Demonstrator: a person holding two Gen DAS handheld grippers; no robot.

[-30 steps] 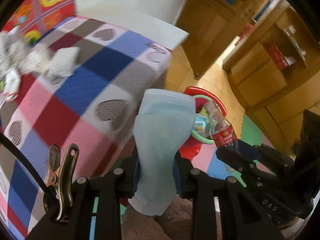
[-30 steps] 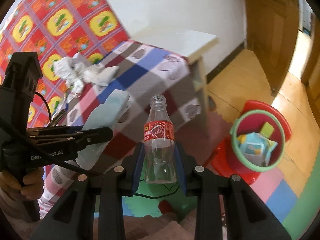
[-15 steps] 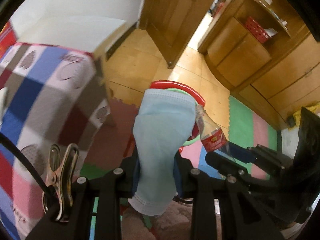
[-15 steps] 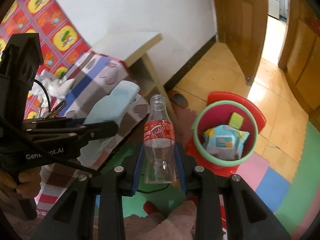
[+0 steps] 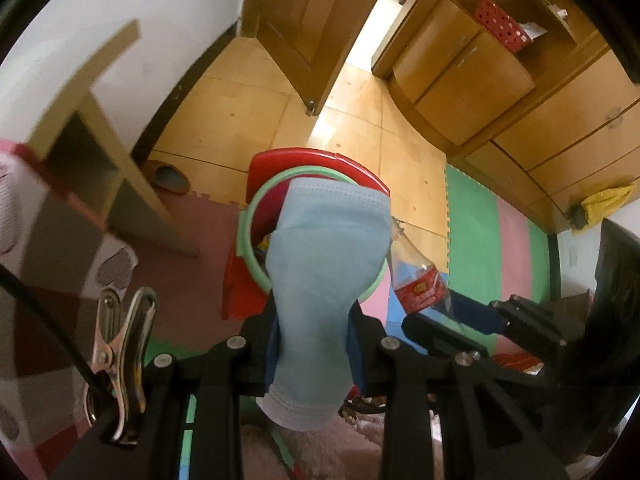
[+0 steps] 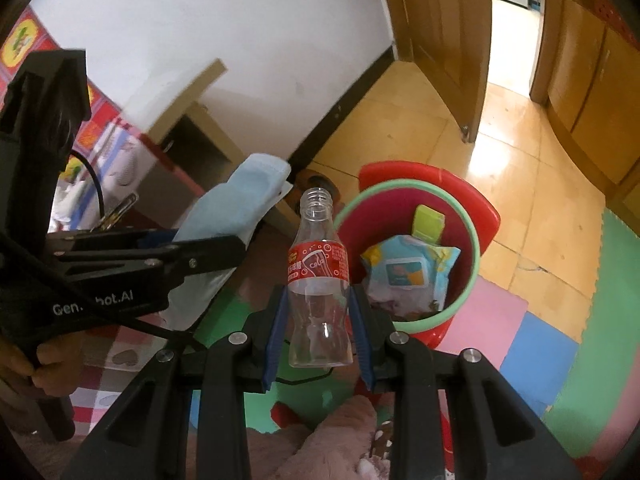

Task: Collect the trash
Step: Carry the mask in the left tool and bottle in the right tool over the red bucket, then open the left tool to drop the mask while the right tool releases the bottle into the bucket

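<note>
My left gripper (image 5: 314,344) is shut on a pale blue face mask (image 5: 320,280) that stands up between its blue pads and hides most of the red bin with a green rim (image 5: 256,208) behind it. My right gripper (image 6: 320,328) is shut on an empty clear cola bottle (image 6: 319,280) with a red label, held upright and uncapped. The bin (image 6: 468,216) sits on the floor just right of the bottle and holds a blue wipes packet (image 6: 408,272) and a small green carton (image 6: 428,222). The left gripper with the mask (image 6: 236,200) shows at the left of the right wrist view.
A low wooden table (image 5: 100,120) with a checked cloth (image 5: 48,280) stands on the left. A slipper (image 5: 166,176) lies by the wall. Coloured foam mats (image 6: 540,344) cover the floor near the bin. A wooden door (image 5: 312,32) and cabinets (image 5: 500,72) stand behind.
Both grippers swung away from the table and sank toward the bin, which now sits larger and nearer. The mask and the bottle stayed gripped.
</note>
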